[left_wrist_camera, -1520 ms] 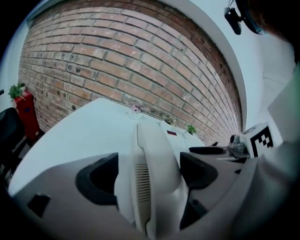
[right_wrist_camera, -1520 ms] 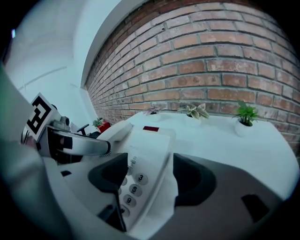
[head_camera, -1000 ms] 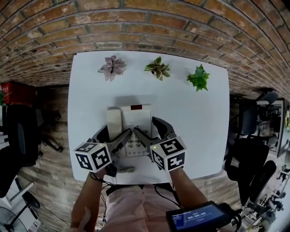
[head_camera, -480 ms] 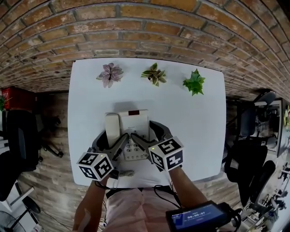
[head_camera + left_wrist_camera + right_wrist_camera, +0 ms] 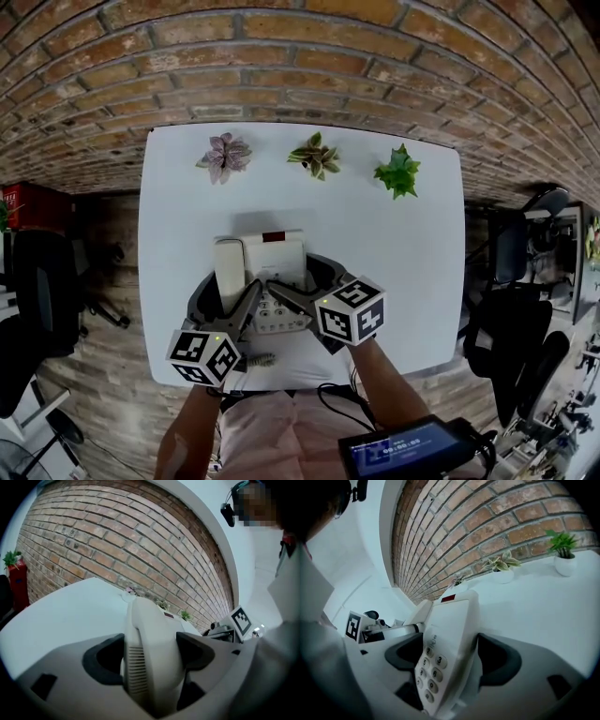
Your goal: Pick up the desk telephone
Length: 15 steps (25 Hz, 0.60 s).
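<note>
A white desk telephone (image 5: 277, 272) sits on a white table (image 5: 394, 281), close to the near edge and left of centre, with its handset (image 5: 230, 267) lying in the cradle on its left side. My left gripper (image 5: 230, 286) straddles the handset; its jaws have just been closing and the dark pads now look pressed against both sides of it. My right gripper (image 5: 292, 272) has the keypad half of the telephone between its jaws, which have just been opening and stand wide, close beside the body but not clamping it. The main risk I see is an uneven lift. With only the handset gripped, it could come out of the cradle alone and drag the body by the coiled cord (image 5: 258, 359) that lies at the near edge. If the right jaws close badly, one pad may land on the keys or slide off the smooth casing, so the body tips. A drop here could go over the near edge towards my lap, because both grippers work just inside it. The table's left edge is also near the left gripper. There is open table to the right and behind, as far as three small potted plants (image 5: 316, 155) in a row by the brick wall (image 5: 300, 56).
</note>
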Each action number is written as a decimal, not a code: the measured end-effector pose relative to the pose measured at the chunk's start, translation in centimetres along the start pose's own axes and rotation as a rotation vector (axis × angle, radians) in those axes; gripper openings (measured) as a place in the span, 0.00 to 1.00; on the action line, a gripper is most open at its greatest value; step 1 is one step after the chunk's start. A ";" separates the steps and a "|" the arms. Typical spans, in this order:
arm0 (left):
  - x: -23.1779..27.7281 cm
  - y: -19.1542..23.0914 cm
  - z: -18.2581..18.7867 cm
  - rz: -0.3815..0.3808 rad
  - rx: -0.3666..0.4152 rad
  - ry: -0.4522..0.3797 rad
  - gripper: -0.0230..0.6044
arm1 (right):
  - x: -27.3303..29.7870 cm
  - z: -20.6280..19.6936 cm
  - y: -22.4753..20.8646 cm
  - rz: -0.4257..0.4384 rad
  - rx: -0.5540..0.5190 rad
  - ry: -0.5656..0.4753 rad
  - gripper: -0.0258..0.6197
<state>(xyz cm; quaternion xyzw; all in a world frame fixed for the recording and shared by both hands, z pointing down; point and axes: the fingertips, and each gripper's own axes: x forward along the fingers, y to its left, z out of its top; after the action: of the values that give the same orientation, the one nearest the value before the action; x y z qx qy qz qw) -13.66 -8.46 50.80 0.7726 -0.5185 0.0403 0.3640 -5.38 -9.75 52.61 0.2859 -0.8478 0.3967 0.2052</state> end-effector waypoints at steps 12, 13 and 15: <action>-0.2 -0.2 0.2 0.008 0.007 -0.013 0.59 | 1.1 2.2 -1.2 0.088 0.130 -0.019 0.58; -0.2 -0.2 0.2 0.006 0.013 -0.017 0.59 | 0.9 2.2 -1.1 0.092 0.120 -0.028 0.56; -0.4 -0.4 0.3 -0.003 0.036 -0.025 0.60 | 0.5 2.4 -0.8 0.101 0.090 -0.063 0.54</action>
<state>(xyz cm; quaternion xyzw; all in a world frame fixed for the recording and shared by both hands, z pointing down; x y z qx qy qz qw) -13.58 -8.19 50.19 0.7802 -0.5212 0.0392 0.3437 -5.47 -12.19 51.92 0.2640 -0.8485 0.4350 0.1451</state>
